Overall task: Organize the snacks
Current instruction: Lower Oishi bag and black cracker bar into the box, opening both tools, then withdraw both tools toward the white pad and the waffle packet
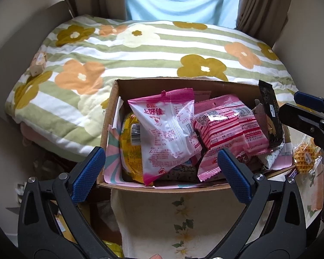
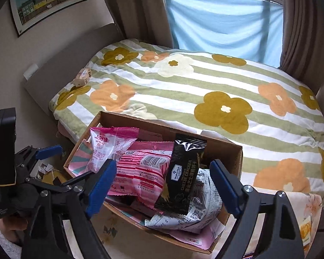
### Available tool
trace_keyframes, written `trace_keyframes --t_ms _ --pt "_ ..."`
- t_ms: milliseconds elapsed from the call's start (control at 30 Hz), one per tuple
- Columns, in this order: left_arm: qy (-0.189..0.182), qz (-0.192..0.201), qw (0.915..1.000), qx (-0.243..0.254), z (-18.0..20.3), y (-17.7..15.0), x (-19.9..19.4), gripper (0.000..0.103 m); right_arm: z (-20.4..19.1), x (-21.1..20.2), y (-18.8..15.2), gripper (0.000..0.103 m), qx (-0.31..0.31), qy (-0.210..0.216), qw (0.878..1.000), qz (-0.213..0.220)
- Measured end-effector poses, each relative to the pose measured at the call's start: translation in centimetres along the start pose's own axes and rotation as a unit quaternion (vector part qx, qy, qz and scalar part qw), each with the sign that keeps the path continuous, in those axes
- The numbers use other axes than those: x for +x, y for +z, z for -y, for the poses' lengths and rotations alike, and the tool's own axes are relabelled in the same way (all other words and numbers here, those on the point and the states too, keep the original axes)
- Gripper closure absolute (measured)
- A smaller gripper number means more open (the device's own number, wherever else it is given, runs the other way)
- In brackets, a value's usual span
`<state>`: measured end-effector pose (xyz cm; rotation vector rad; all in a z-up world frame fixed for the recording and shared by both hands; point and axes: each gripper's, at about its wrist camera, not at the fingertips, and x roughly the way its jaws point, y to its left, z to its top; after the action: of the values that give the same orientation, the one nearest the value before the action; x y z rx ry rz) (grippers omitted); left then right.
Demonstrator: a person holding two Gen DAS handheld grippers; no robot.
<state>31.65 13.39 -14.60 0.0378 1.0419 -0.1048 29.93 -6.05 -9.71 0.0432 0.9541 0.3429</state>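
Both the left gripper (image 1: 161, 171) and right gripper (image 2: 163, 186) are held wide open and empty; just ahead of them, the cheese cracker packet (image 2: 184, 172) is propped among pink snack bags (image 2: 144, 174) in the cardboard box (image 2: 231, 151), evidently for collection.

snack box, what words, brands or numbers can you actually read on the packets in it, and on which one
"Oishi" and "上好佳": on the pink and white packet at the left of the cardboard box.
"CHEESE CRACKER" and "Member's Mark": on the black packet standing upright at the right.
Barcode digits on the pink striped packet: too small to read surely.
Fine print on the grey and white packet: too small to read.
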Motion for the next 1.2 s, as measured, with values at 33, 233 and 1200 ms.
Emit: trace_keyframes --t_ms 33,233,1200 --pt "-0.001 0.0 1.0 0.0 0.1 -0.1 -0.1 0.0 0.2 -0.1 -0.2 0.018 0.004 -0.001 1.0 -0.001" --pt "-0.004 -0.001 1.0 0.004 0.7 -0.7 -0.7 0.0 1.1 -1.3 -1.6 0.018 0.029 -0.007 1.0 -0.003" --pt "-0.035 -0.001 0.9991 0.025 13.9 -6.6 -4.6 0.0 12.8 -14.1 -14.2 0.001 0.033 -0.138 0.99 0.02"
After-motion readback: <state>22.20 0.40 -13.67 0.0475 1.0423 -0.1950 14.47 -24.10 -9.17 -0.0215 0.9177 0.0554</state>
